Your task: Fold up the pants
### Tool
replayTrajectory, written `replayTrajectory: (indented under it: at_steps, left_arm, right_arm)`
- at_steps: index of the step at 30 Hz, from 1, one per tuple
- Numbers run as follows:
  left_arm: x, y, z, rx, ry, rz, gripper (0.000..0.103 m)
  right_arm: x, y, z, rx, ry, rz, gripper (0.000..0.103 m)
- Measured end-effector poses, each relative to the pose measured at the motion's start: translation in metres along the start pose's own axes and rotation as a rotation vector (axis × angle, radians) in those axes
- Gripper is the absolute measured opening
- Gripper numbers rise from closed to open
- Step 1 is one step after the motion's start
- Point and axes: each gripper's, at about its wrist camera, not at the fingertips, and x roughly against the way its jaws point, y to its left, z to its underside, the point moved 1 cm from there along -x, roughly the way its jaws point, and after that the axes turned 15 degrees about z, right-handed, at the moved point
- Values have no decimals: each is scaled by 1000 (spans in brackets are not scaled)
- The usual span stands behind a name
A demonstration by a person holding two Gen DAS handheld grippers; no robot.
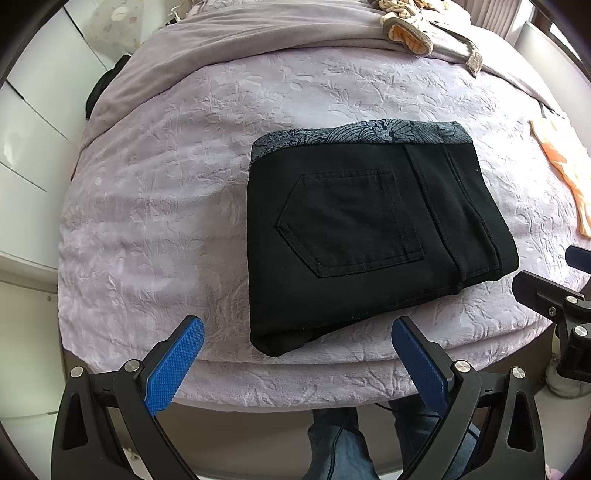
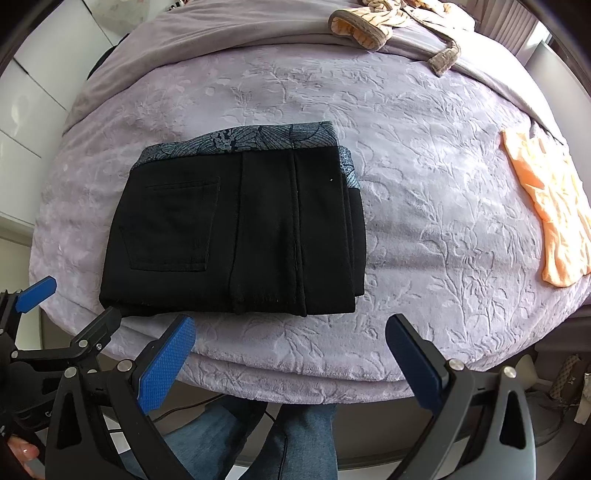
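- A white cabinet (image 1: 33, 155) stands at the far left, beside the bed (image 1: 155, 206), whose lilac embossed cover runs to a rounded near edge.
- The left gripper (image 1: 297, 338) hangs just off that near edge, its blue-padded fingers (image 1: 173, 365) spread wide apart and holding nothing; bare cover lies between them and to their left.
- The black pants (image 1: 369, 229) lie folded into a compact rectangle on the bed, toward the near edge and slightly left of the middle, back pocket (image 1: 351, 221) facing up.
- A grey patterned waistband (image 1: 362, 133) forms the far edge of the fold; the near edge is a thick black roll of layers sitting close to the bed's rim.
- In the right wrist view, the stacked layers of the pants (image 2: 236, 229) step outward along their right side, with a strip of patterned lining showing there.
- The right gripper (image 2: 290, 334) also hovers just short of the bed's edge, its fingers (image 2: 166, 365) parted wide and empty, the left one near the fold's front edge without touching it.
- To the right of the pants a broad stretch of open cover reaches toward an orange garment (image 2: 550, 210) lying flat near the right edge, well apart from the fold.
- At the far end of the bed, a rumpled lilac blanket (image 2: 229, 40) and a heap of beige and orange clothing (image 2: 373, 26) sit well beyond the pants.
- Below the bed edge, legs in blue jeans (image 2: 306, 443) are visible between the fingers.
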Motion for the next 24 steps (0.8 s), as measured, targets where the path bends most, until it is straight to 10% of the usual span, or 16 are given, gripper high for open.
replayTrajectory:
  at_steps: [24]
  left_arm:
    - [0,-6,1,-11,2,-7,102]
  right_arm:
    - [-2,4,3,13,0,10,103]
